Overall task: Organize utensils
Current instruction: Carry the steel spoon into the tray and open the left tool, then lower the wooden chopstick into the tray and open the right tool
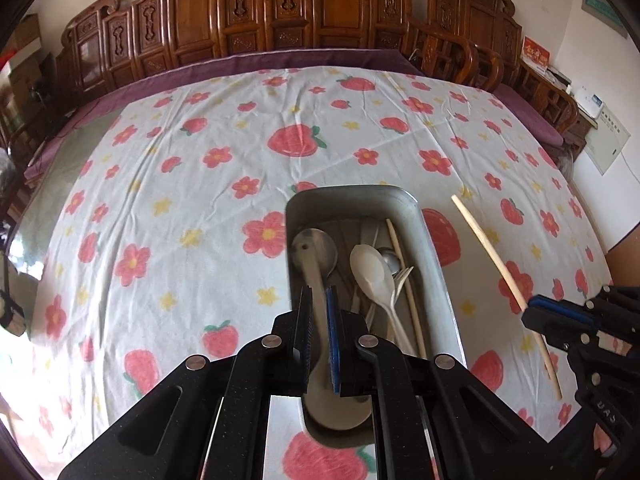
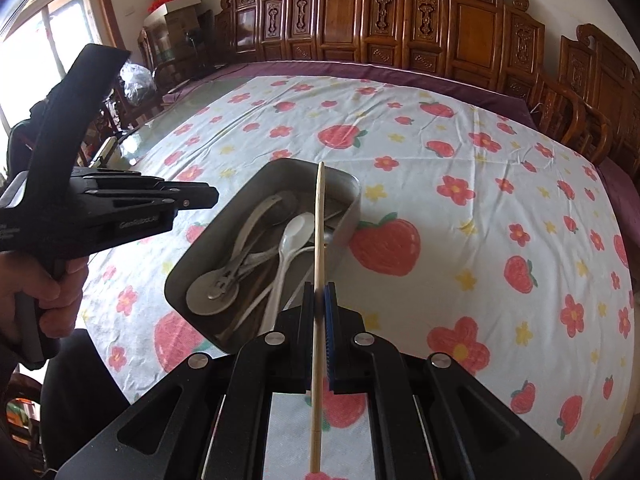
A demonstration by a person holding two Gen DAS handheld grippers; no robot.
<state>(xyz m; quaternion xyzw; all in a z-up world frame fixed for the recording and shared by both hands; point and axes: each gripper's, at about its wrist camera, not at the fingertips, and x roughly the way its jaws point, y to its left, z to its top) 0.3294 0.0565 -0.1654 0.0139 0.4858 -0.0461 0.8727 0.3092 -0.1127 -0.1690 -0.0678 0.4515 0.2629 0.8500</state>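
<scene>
I have a wooden chopstick pinched in my right tool, and it points away from me with its far tip over the far right corner of the metal tray. From the left wrist view the same chopstick hangs in the air to the right of the tray, clear of its rim. The tray sits on the desk, on a strawberry-and-flower cloth, and already holds a second chopstick along its right wall, a white plastic spoon, some small metal cutlery I can't fully sort out, and a large metal spoon on the left.

I judge the step in hand to be laying this chopstick in beside its twin. To do it well I would swing the stick parallel to the tray's long axis, bring it down low over the right side so both ends clear the short walls, and only then let go, so it does not bounce or bridge the rim.

My right tool is closed narrow, its blue pads gripping the chopstick partway along its length, with the near end sticking out toward me. My left tool sits over the near left part of the tray, its jaws narrow around the handle of the large metal spoon; they appear to be touching it, so I take it as held.
</scene>
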